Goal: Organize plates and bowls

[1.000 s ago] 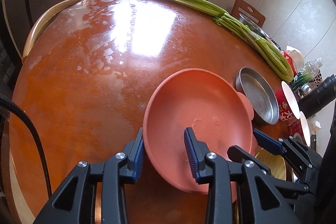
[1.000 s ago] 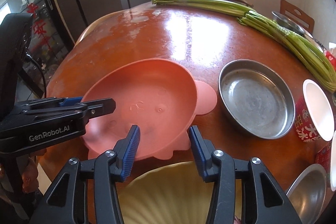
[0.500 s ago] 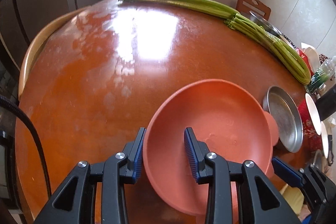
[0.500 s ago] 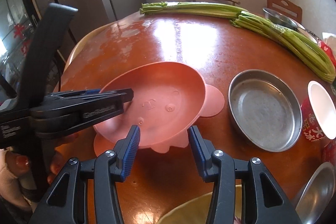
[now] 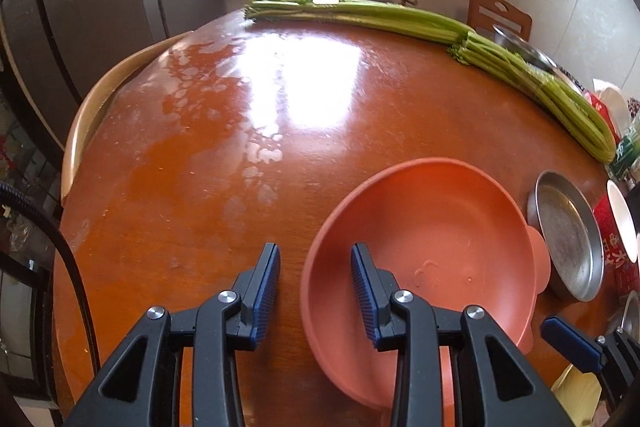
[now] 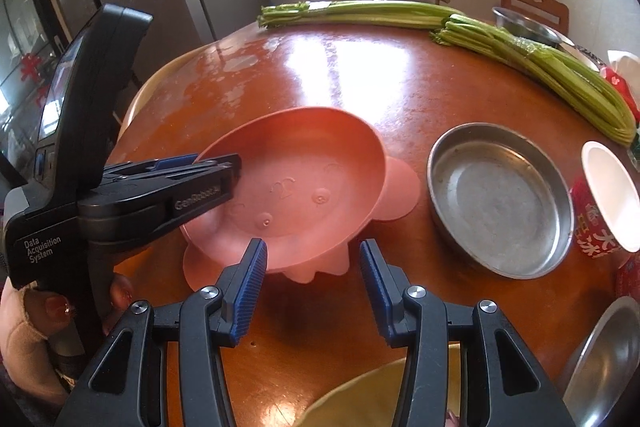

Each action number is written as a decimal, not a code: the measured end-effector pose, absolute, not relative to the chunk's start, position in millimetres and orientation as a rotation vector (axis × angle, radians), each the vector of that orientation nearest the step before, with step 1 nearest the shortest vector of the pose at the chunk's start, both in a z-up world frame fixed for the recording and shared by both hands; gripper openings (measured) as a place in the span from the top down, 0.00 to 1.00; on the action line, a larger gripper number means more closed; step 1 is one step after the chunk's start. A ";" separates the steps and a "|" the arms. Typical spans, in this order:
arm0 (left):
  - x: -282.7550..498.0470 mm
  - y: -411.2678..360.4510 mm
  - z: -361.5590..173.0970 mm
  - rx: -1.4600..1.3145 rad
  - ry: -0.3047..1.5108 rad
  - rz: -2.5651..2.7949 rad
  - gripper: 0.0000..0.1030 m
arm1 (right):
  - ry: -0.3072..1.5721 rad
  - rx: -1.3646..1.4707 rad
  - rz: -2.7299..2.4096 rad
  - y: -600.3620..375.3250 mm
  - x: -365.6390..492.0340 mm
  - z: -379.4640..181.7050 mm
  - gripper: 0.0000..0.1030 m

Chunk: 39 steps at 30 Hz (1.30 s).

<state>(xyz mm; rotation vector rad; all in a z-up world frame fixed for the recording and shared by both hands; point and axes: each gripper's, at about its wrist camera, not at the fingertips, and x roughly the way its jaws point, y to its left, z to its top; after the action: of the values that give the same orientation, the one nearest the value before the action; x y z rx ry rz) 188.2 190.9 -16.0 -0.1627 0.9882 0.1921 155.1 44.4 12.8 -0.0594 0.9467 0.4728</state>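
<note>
The smooth salmon-pink plastic bowl with ear tabs [image 5: 432, 247] sits empty on the glossy wooden table [image 5: 240, 147], a round steel pan [image 6: 500, 199] at its 3 o'clock. The left gripper [image 5: 316, 287] straddles its rim, fingers spread; the right gripper [image 6: 312, 287] is spread too.

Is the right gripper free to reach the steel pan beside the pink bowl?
Probably yes: the right gripper is open and empty, and the steel pan sits uncovered ahead to its right, beside the pink bowl, with bare table between.

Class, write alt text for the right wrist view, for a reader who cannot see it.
The left gripper reaches over the rim of a salmon-pink animal-shaped plastic bowl on a glossy round brown wooden table. The open right gripper hovers just short of the bowl, with a round steel pan to the right and long green celery bunches along the far edge.
</note>
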 end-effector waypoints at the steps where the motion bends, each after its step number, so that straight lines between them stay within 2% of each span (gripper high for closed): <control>1: 185.9 193.6 -13.1 -0.166 0.976 0.202 0.59 | 0.938 -0.051 0.470 40.5 153.7 15.3 0.52; 4: 178.2 199.9 -3.8 -0.177 0.946 0.227 0.50 | 0.909 -0.034 0.465 31.5 149.9 24.7 0.51; 11: 149.1 196.6 26.5 -0.181 0.859 0.248 0.46 | 0.816 -0.024 0.456 8.8 128.4 51.9 0.45; 22: 79.4 141.5 78.9 -0.164 0.730 0.174 0.33 | 0.650 -0.005 0.394 -55.5 77.1 97.6 0.43; 29: 39.2 99.2 93.0 -0.160 0.664 0.125 0.28 | 0.610 -0.009 0.380 -93.9 37.2 104.1 0.43; 39: -4.6 41.2 87.7 -0.136 0.671 0.028 0.28 | 0.581 -0.004 0.342 -141.4 -5.6 102.6 0.43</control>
<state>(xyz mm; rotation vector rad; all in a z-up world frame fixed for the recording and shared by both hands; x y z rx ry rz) -4.6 41.2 87.7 -0.1356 0.6714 0.0285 -5.6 -141.4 102.6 -0.0043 0.5815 0.3415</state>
